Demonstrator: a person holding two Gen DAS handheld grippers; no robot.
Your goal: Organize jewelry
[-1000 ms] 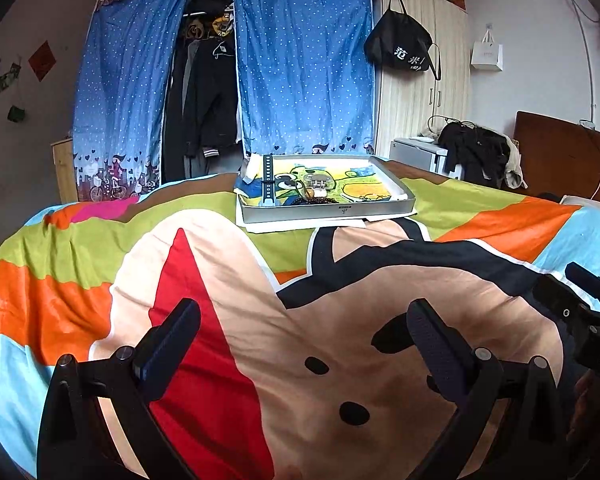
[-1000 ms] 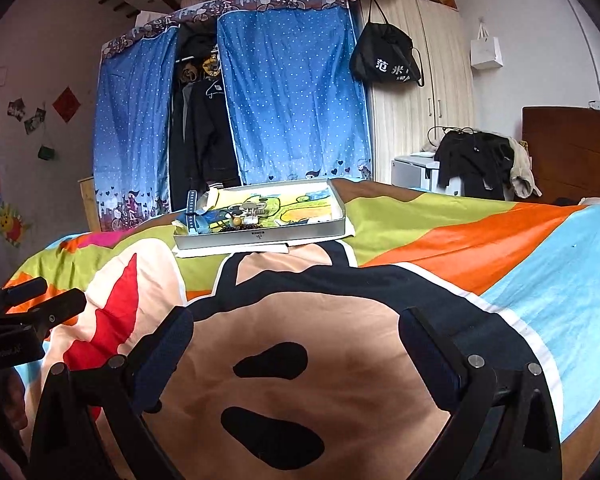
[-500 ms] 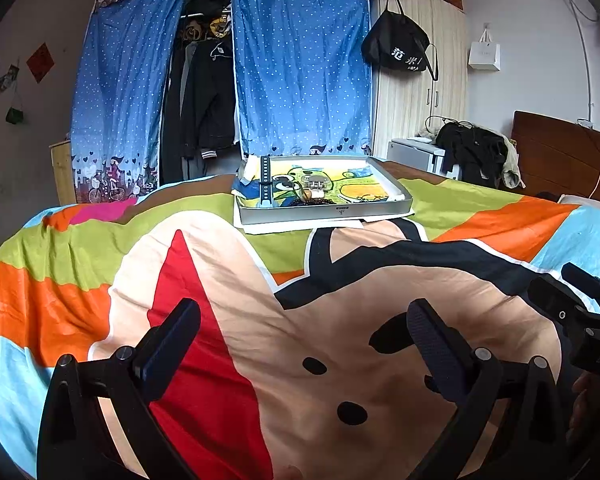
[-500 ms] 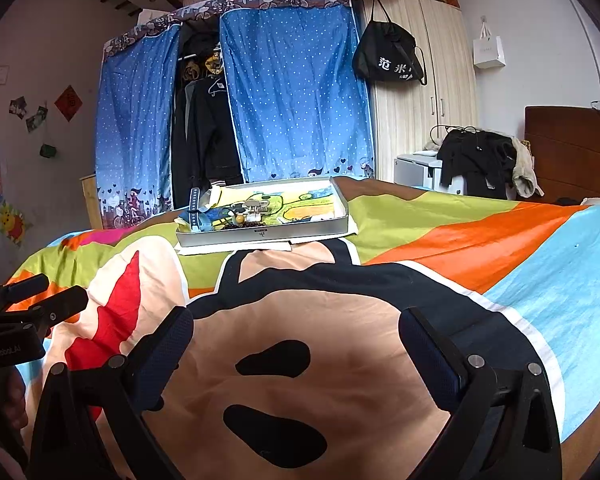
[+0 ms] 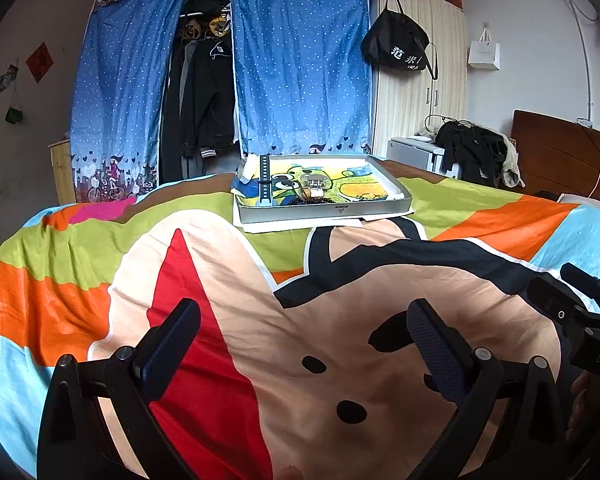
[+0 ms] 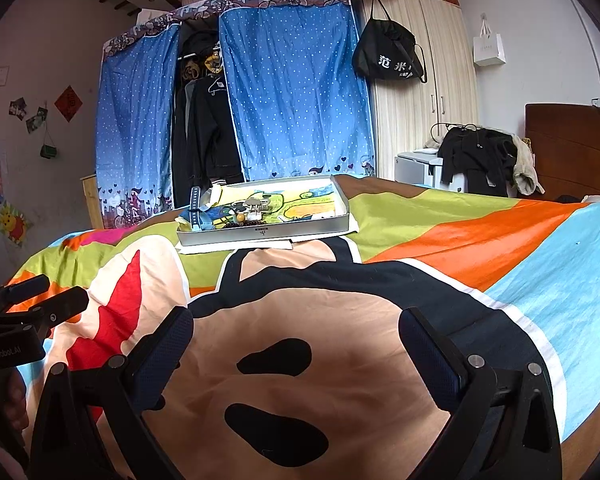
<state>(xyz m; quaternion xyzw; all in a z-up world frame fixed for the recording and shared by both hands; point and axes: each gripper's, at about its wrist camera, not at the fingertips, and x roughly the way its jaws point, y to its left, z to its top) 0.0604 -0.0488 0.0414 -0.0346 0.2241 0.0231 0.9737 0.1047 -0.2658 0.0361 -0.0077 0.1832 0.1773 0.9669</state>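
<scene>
both grippers' fingers (image 5: 184,320) gape empty over the bedspread (image 5: 260,300); tray (image 5: 324,212) far ahead lies broadside.

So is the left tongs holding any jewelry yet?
No, the left tongs are open and empty above the bedspread, far from the tray.

The black two-finger left gripper (image 5: 302,334) hung with its blue-padded jaws spread wide and empty; the matching black right gripper (image 6: 296,338) hung beside it, equally spread.
</scene>
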